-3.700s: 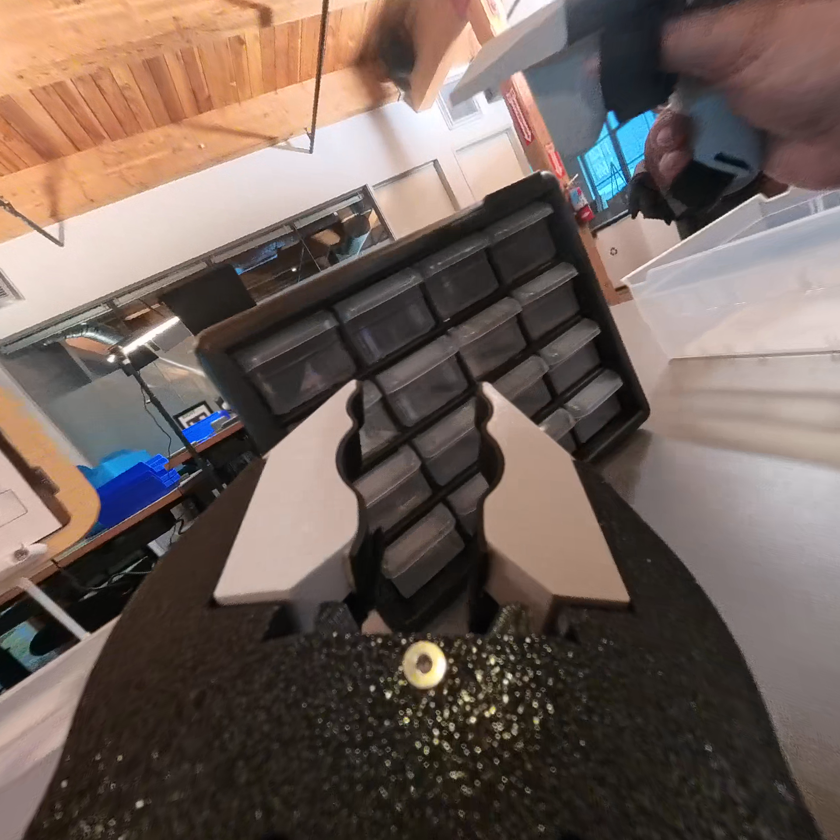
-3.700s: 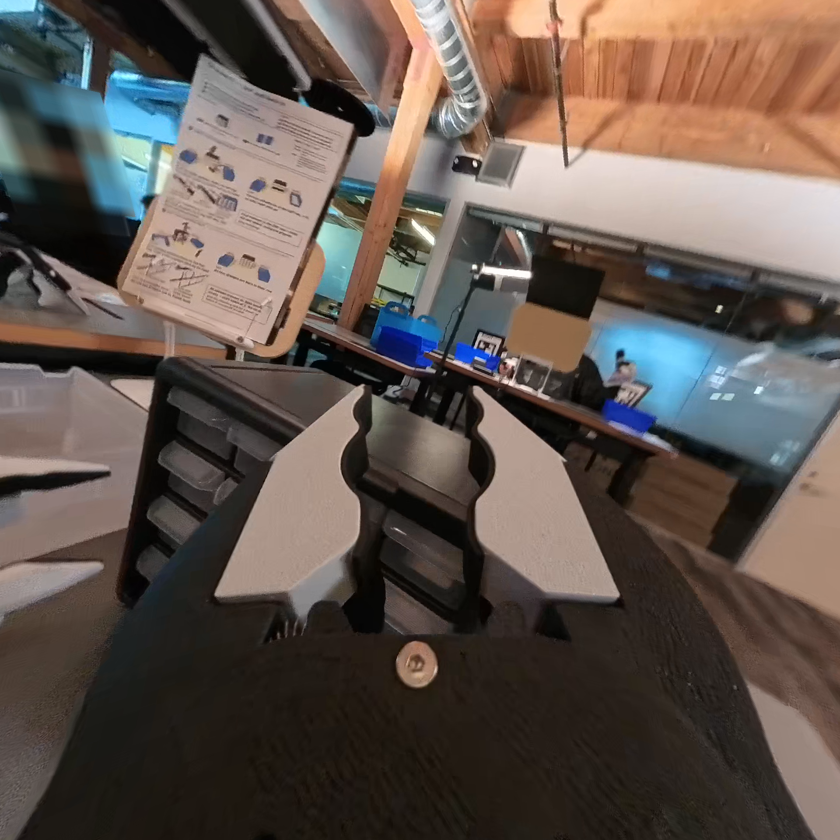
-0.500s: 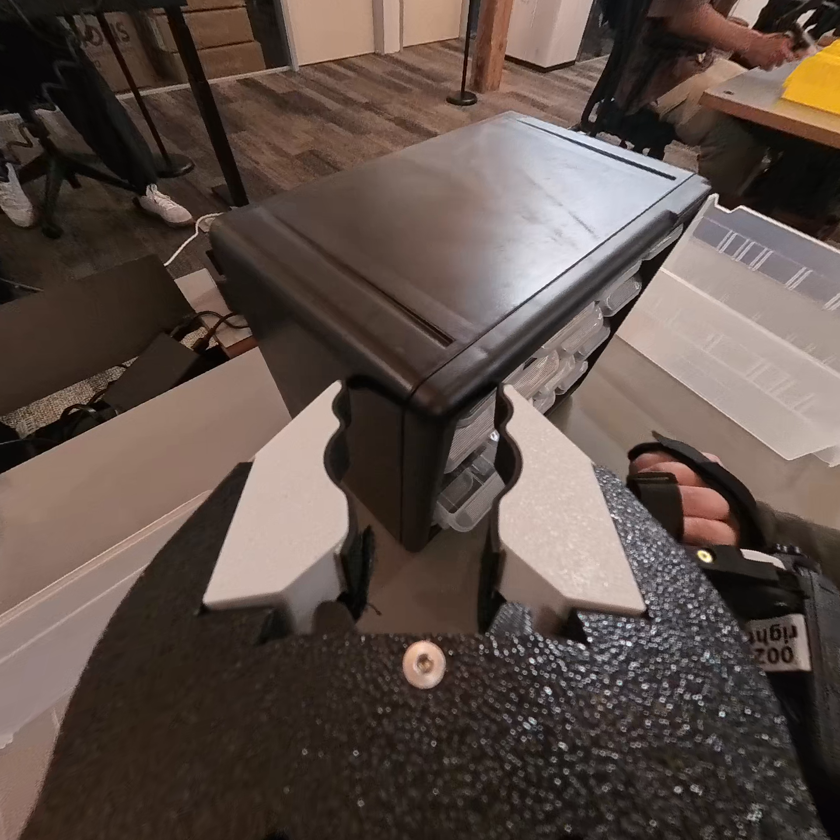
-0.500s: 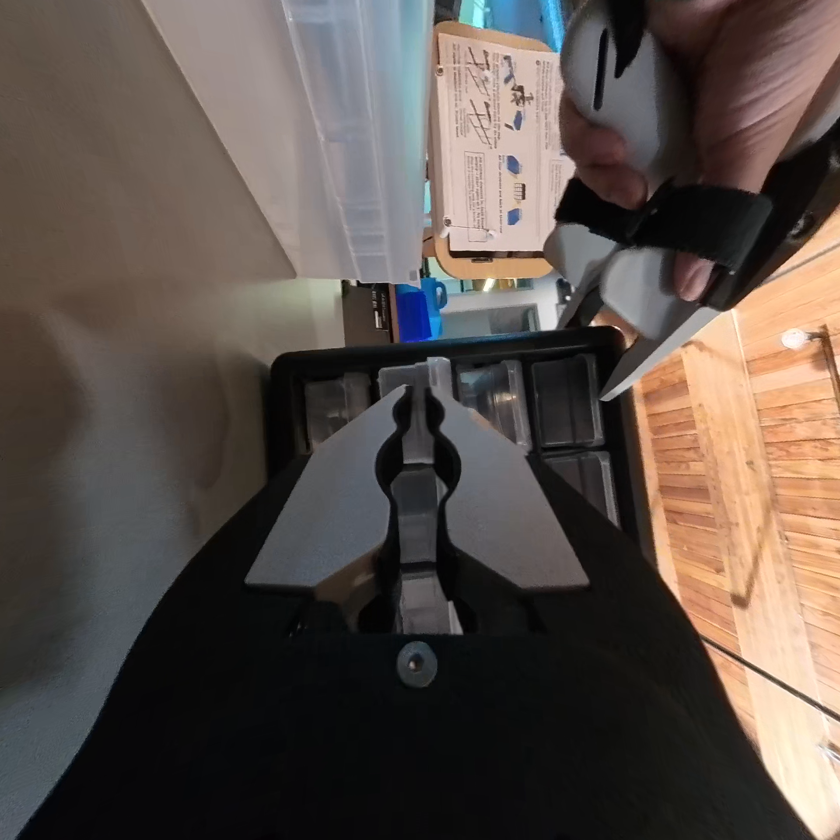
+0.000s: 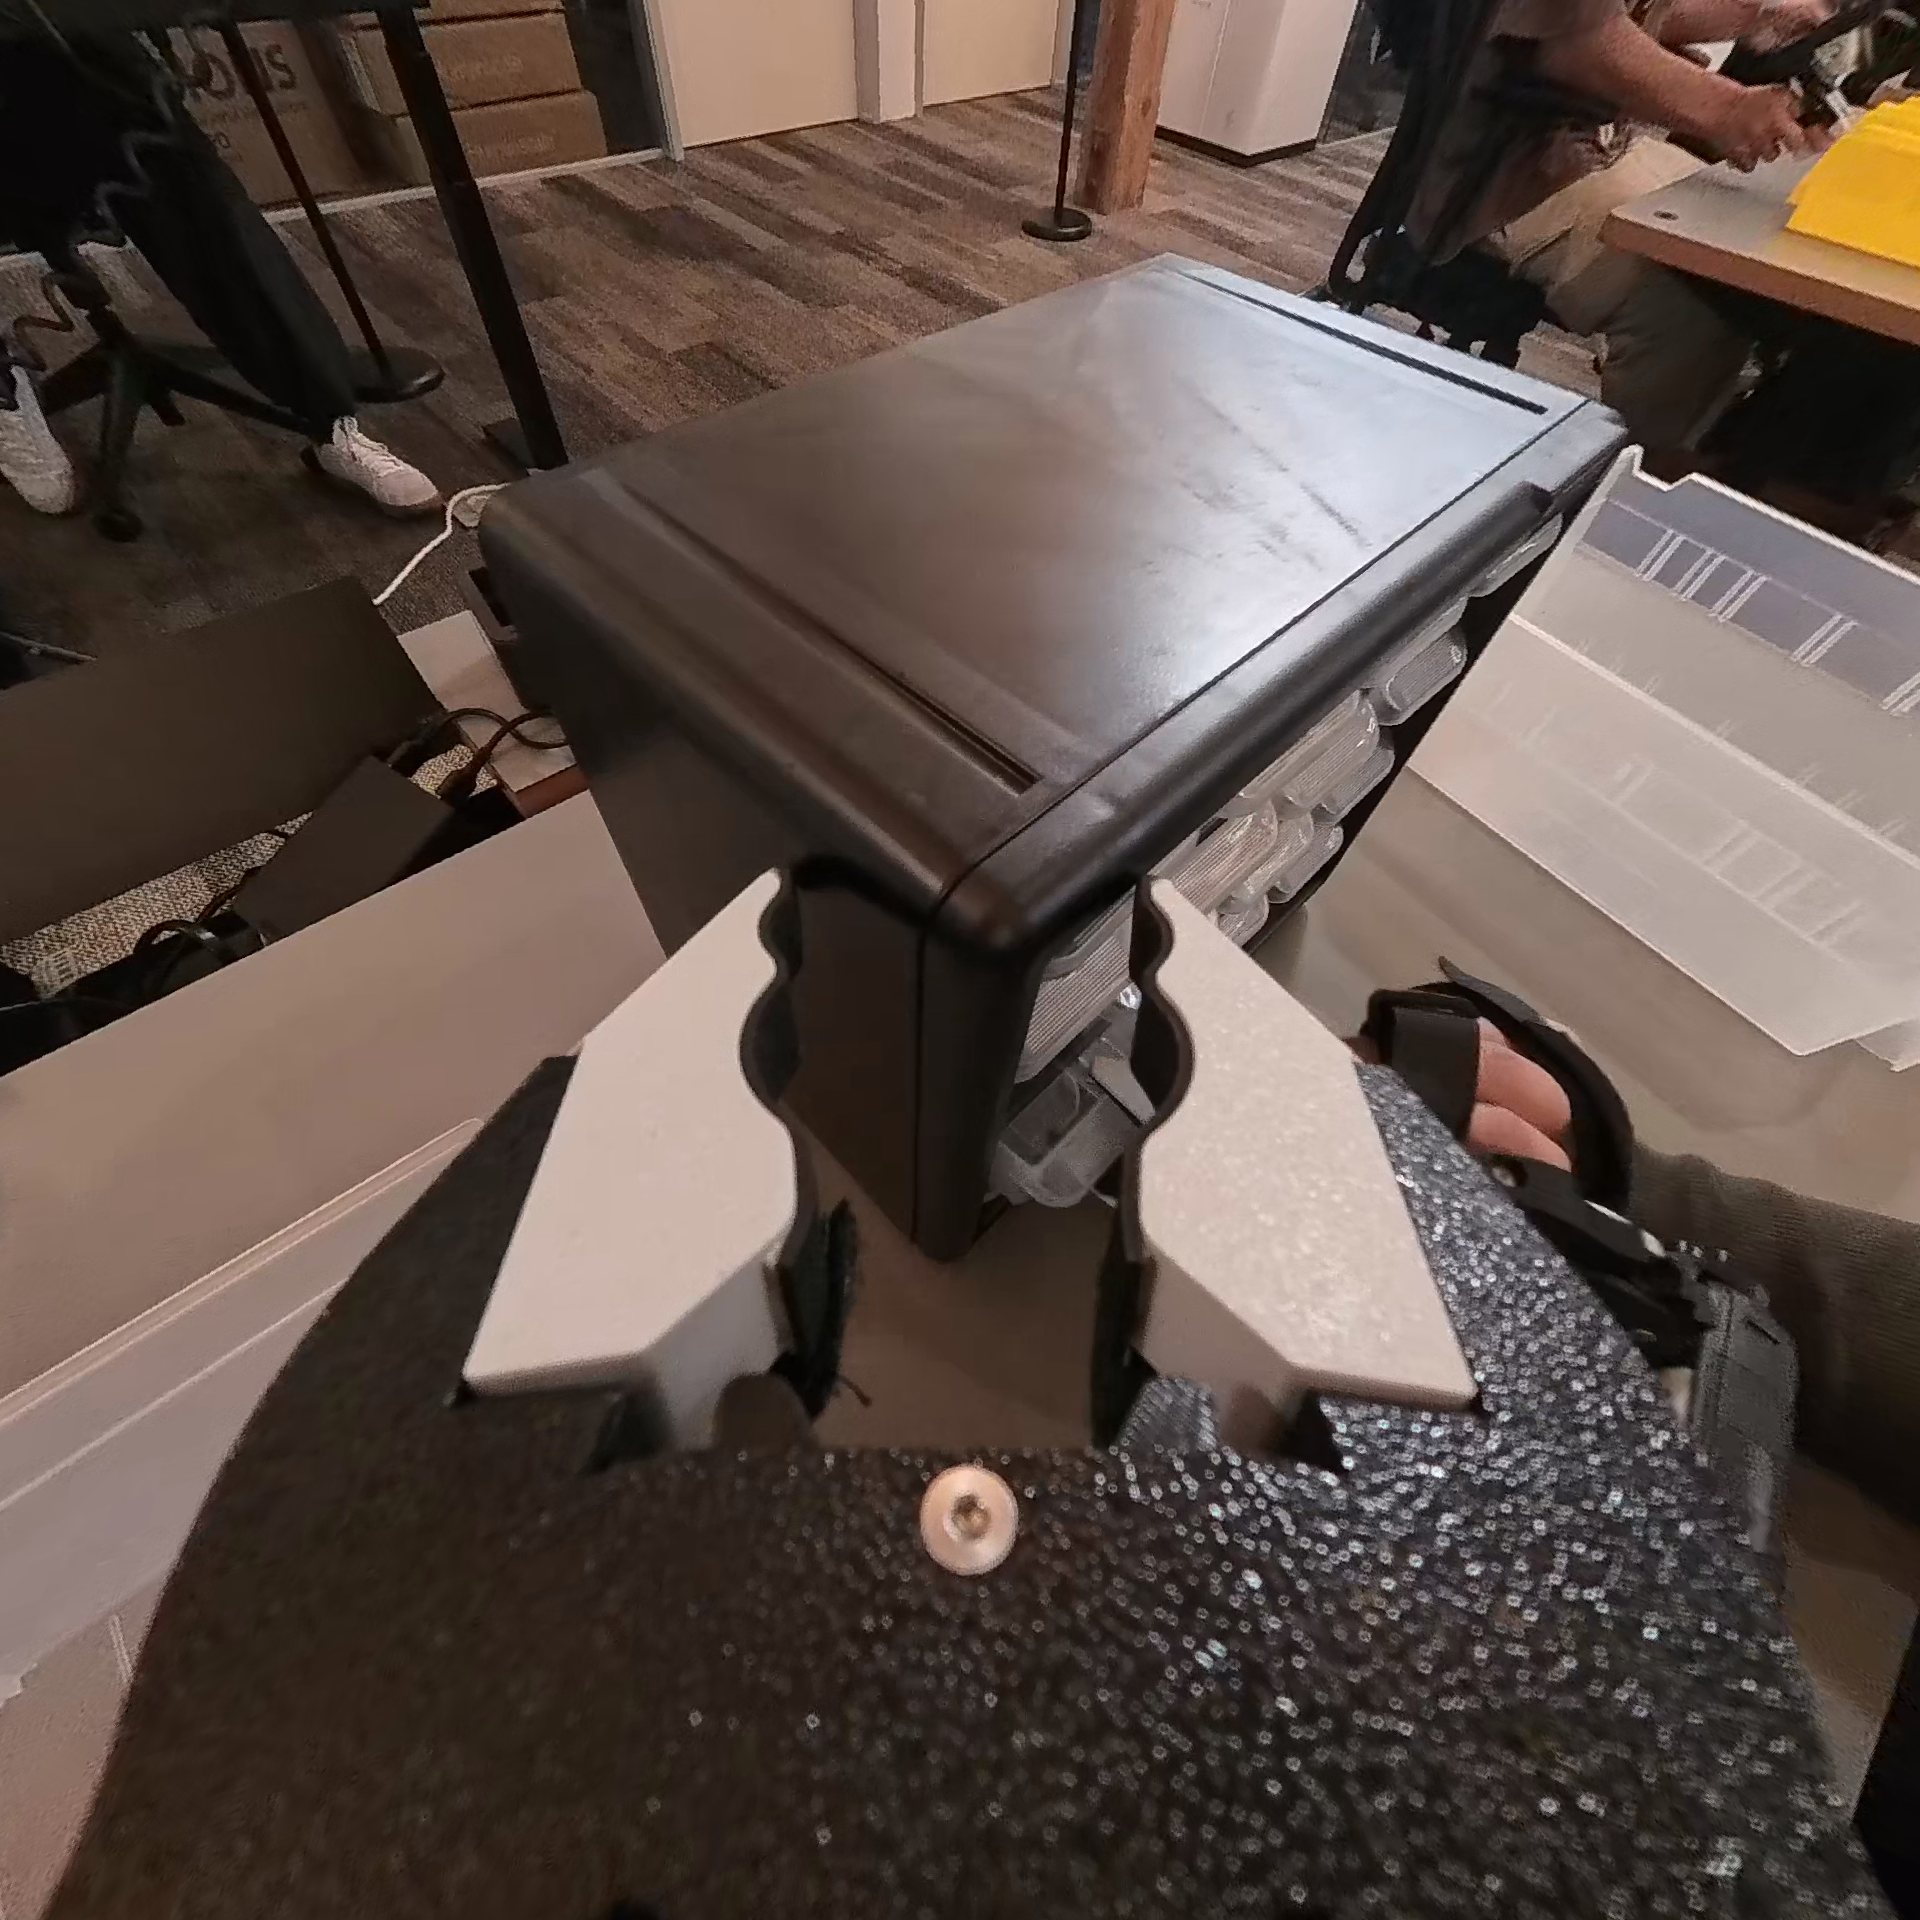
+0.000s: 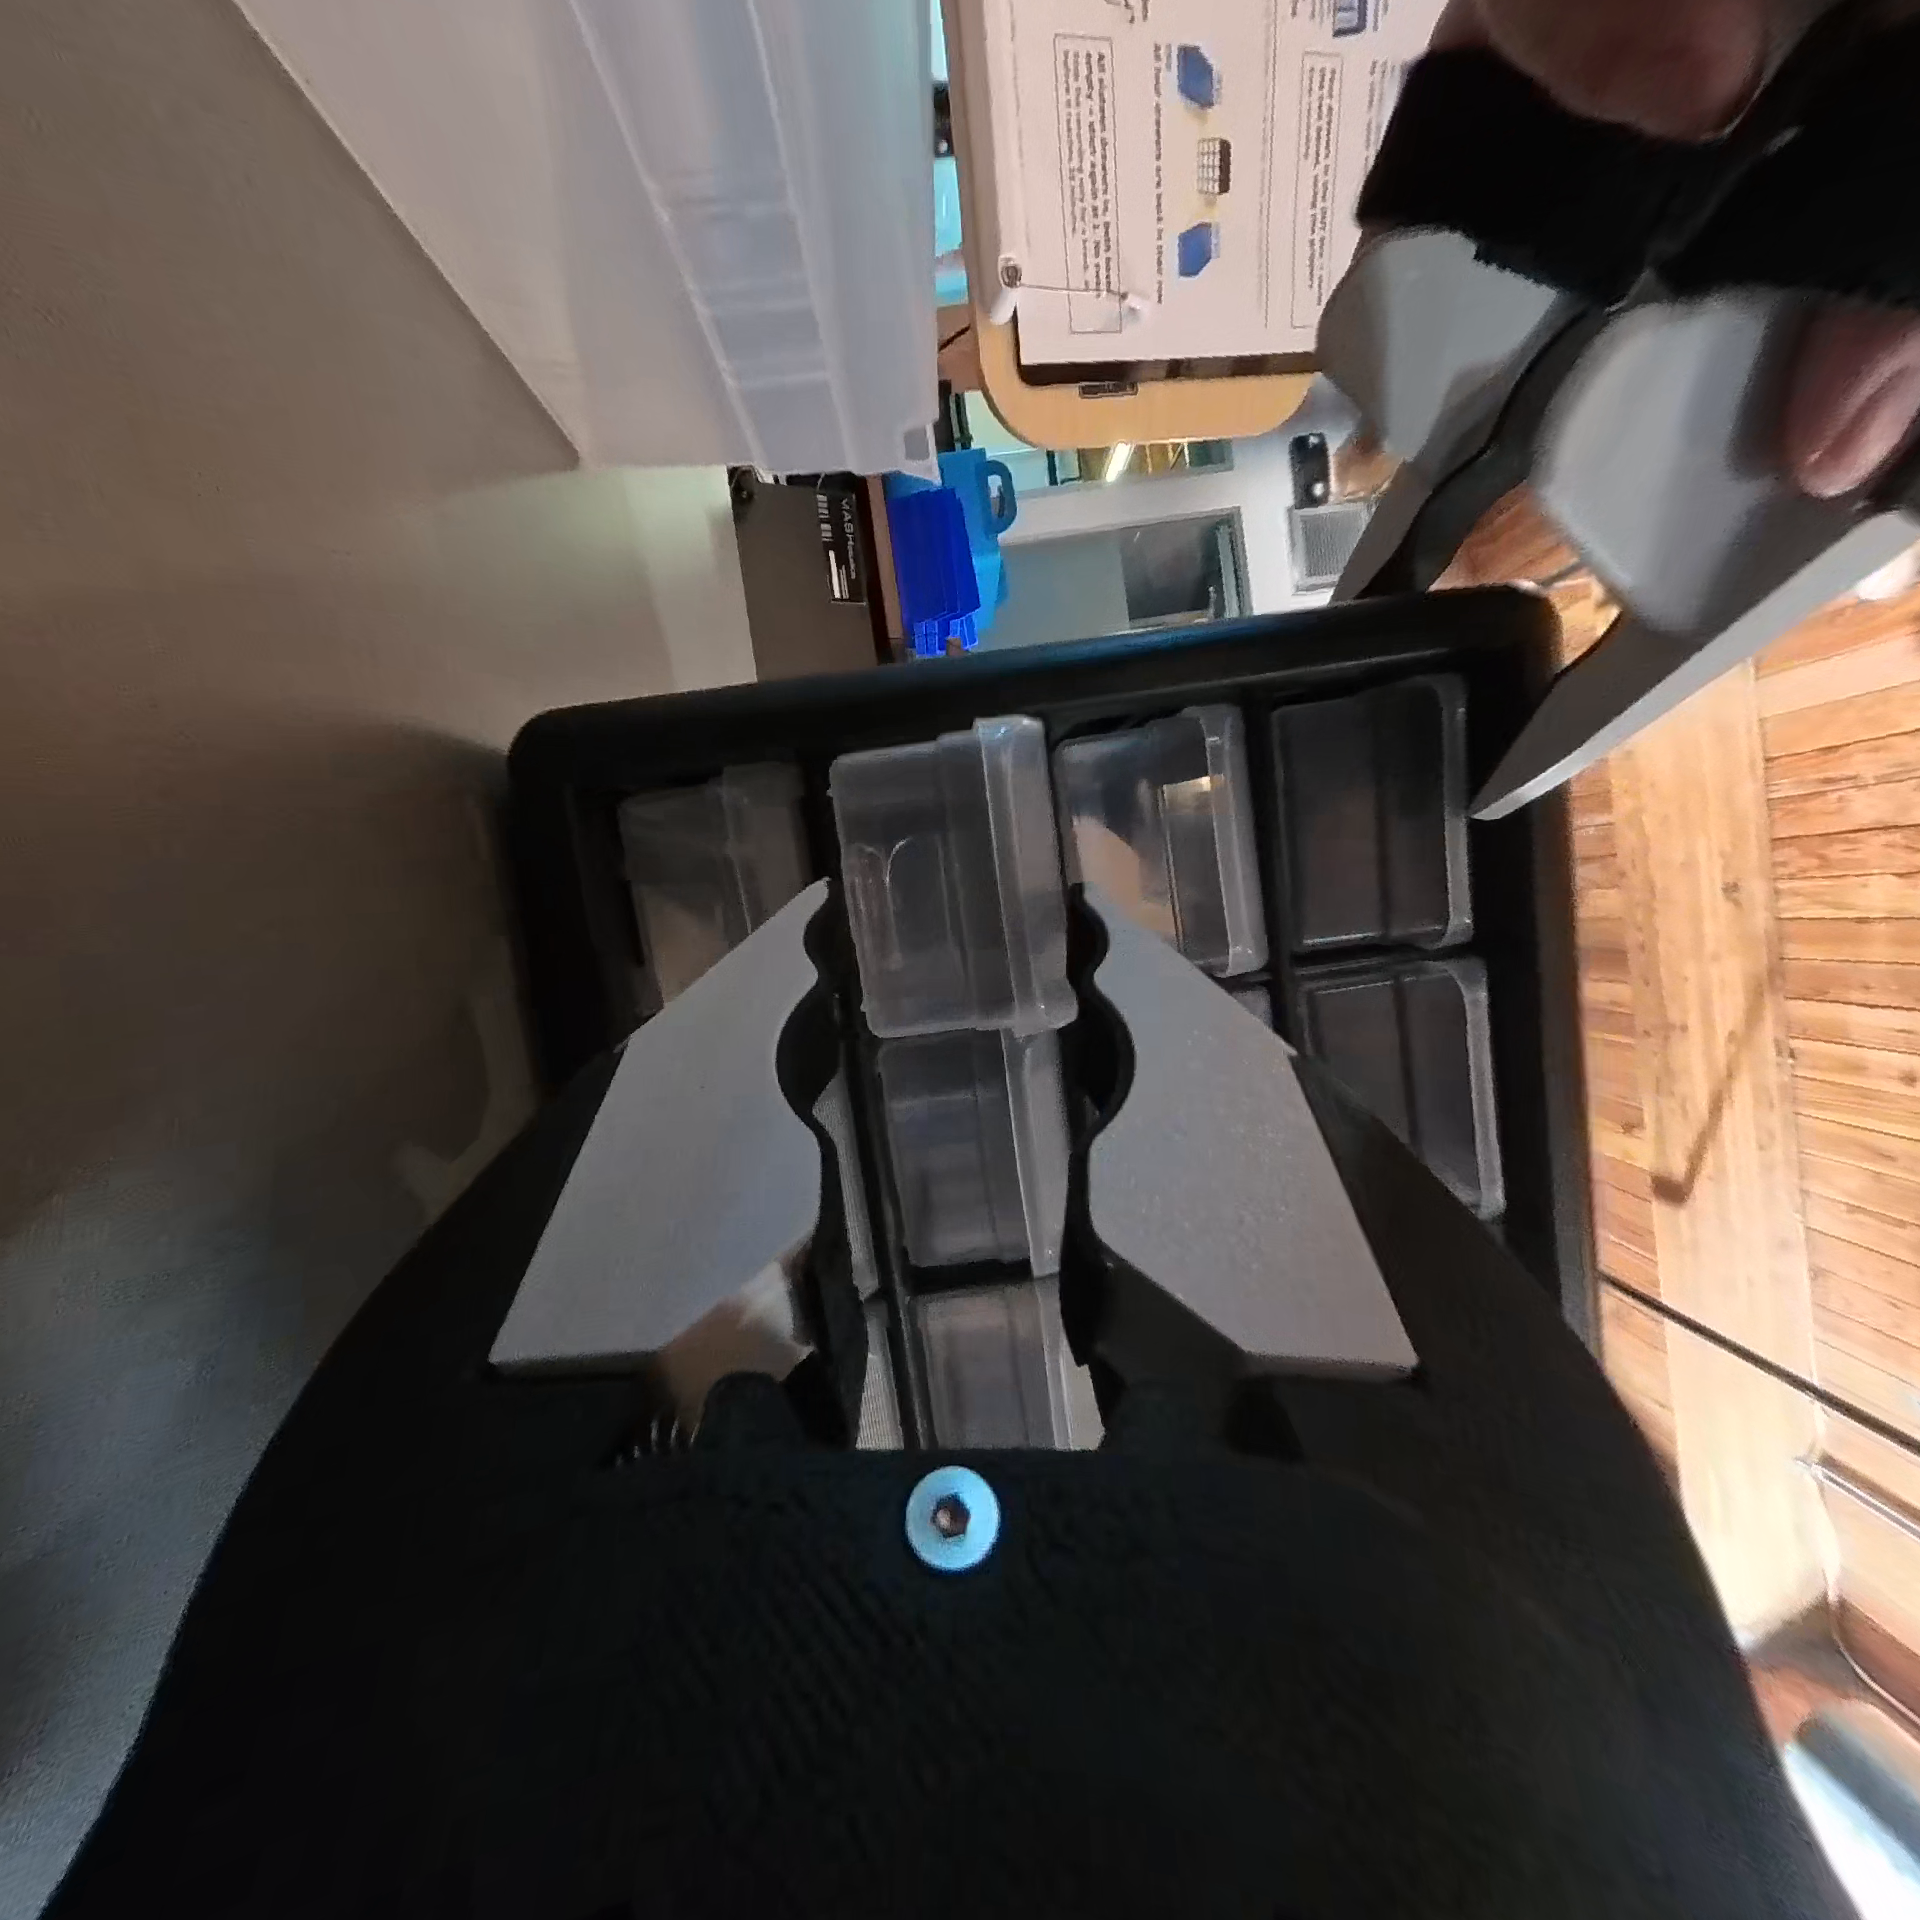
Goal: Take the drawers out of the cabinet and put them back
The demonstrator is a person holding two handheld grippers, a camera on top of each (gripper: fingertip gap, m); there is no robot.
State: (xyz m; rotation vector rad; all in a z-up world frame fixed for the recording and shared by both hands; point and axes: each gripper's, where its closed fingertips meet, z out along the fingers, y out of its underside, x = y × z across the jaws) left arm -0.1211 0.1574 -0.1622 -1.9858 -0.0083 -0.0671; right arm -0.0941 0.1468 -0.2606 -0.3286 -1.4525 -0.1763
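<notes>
Early going: the black plastic cabinet (image 5: 1039, 582) sits on the bench (image 6: 260, 727), nearly every slot full, and only one clear plastic drawer (image 6: 951, 883) juts partly out. The right gripper (image 6: 951, 914) is spread, its fingers either side of that drawer. The left gripper (image 5: 961, 925), spread too, straddles the cabinet's near corner.

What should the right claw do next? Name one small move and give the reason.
Probably close the right claw on the drawer and pull it straight out. That clear drawer already sticks out of the cabinet past its neighbours and sits between the open fingers. The left claw straddles the cabinet's top corner, open, so it looks placed to brace the cabinet during the pull.
</notes>
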